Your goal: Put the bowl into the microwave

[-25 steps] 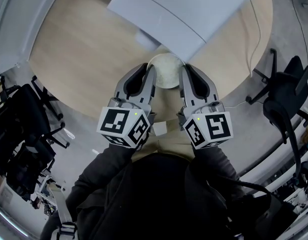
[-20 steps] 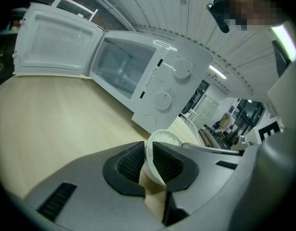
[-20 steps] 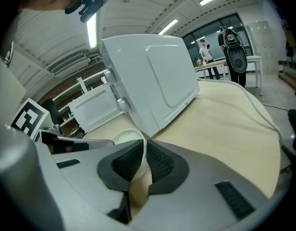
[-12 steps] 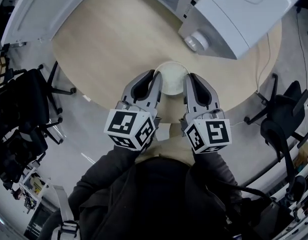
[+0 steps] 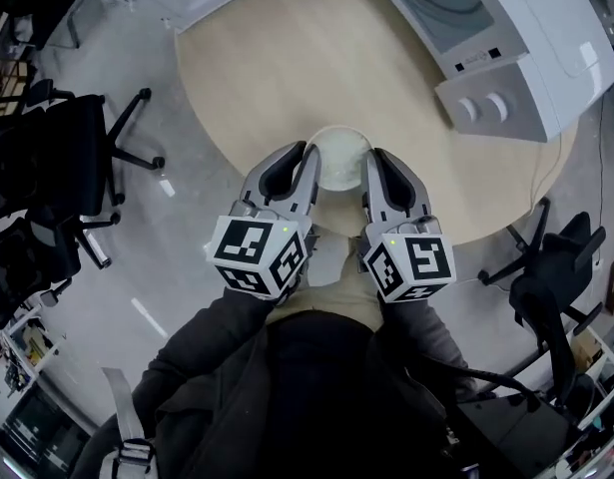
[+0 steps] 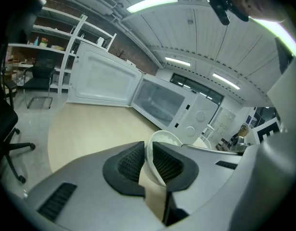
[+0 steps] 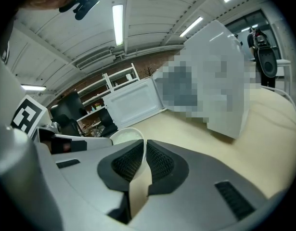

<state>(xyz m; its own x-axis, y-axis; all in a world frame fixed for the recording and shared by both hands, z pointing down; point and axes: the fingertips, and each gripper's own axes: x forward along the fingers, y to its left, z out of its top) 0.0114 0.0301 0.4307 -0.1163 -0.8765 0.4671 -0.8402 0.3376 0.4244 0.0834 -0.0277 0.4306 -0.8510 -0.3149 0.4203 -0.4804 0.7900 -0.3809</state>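
- The left gripper [image 5: 305, 160] is clamping its ribbed pads [image 6: 131, 161] on the left rim of the white bowl [image 5: 338, 156], with only the thin wall between the nearly closed jaws
- The right gripper [image 5: 371, 160] is doing the same on the opposite rim, its jaws closed down onto the bowl's right wall [image 7: 136, 154]
- The bowl [image 6: 164, 137] is hanging between the two grippers over the near edge of the round wooden table [image 5: 277, 78], apparently lifted clear of the top and close in front of the person
- Something pale is lying inside it, though what it is cannot be told, so the rim should be staying level all the way
- The microwave [image 5: 516, 58] is standing at the far right of the table, its two knobs [image 5: 488, 106] facing the near side and its door [image 6: 104, 78] hanging wide open to the left of the cavity [image 6: 160, 100]
- The step in hand is likely the carry toward that opening: both grippers should be travelling together at matched height and spacing, since any drift apart or inward would be twisting the rim out of a pad
- The approach is best made straight into the cavity, staying clear of the open door and the knob panel, lowering only once the bowl is fully inside
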